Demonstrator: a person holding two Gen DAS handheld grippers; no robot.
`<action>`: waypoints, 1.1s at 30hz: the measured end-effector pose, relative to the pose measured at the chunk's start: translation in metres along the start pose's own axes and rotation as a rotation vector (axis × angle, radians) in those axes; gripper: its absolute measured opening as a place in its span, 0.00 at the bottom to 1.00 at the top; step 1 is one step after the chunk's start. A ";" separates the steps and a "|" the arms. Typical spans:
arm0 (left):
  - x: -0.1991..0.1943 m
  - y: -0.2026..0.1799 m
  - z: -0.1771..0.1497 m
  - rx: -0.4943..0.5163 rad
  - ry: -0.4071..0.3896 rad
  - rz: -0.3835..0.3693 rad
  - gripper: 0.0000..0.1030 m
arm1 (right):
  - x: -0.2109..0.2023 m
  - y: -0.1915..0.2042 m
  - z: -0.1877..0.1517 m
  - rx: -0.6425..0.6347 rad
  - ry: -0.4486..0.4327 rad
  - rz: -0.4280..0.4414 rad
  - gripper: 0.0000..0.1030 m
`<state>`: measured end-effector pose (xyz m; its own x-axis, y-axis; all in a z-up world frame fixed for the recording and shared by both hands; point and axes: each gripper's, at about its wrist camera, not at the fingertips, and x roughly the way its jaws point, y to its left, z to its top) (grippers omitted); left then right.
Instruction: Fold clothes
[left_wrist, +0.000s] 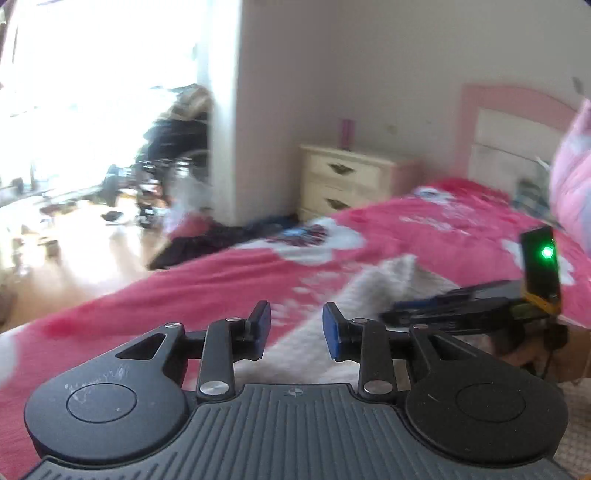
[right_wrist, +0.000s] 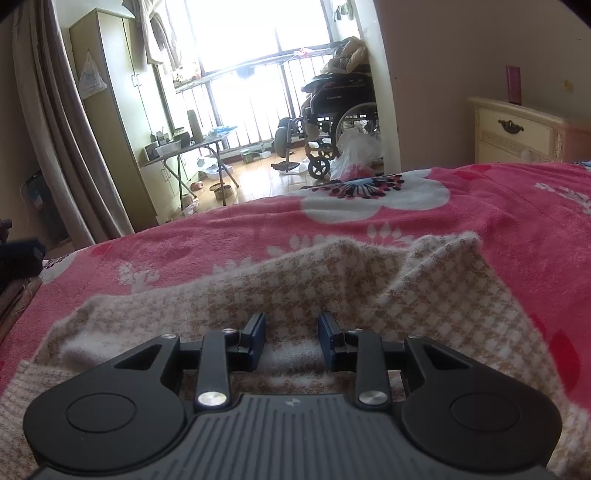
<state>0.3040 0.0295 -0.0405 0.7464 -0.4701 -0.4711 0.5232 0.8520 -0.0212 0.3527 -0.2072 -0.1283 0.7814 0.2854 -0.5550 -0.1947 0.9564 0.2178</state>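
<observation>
Spread over the bed, a pink flower-printed blanket (right_wrist: 517, 221) carries the beige-and-white houndstooth knitted garment (right_wrist: 424, 288), rumpled and partly doubled over. Both the left hand-held gripper (left_wrist: 296, 328) and the right hand-held gripper (right_wrist: 291, 341) are held released, nothing grasped. If only the top layer is pinched, an uneven fold could result. The left view is motion-blurred; the garment's near edge is hidden beneath the gripper bodies.

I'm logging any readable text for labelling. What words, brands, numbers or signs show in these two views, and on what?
No text can be read in either view.
Wheelchair: pale lettering on the backrest, too small to read.
White bag hanging on the cupboard: faint print, too blurred to read.
Gripper bodies: one small round emblem each, no letters.
Checked garment and pink bedspread: patterns only.
</observation>
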 end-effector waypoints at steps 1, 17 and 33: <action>0.013 -0.012 -0.002 0.045 0.027 -0.012 0.30 | 0.001 0.001 0.001 -0.003 0.003 0.000 0.34; 0.082 0.001 -0.032 0.145 0.128 0.038 0.33 | 0.053 0.013 0.037 -0.142 0.167 -0.013 0.34; 0.048 -0.040 -0.065 0.509 0.063 0.110 0.27 | 0.018 0.000 0.012 -0.126 0.168 0.086 0.29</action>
<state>0.2916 -0.0123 -0.1194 0.7902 -0.3557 -0.4991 0.5884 0.6680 0.4555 0.3734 -0.2024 -0.1287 0.6508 0.3625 -0.6671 -0.3372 0.9253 0.1738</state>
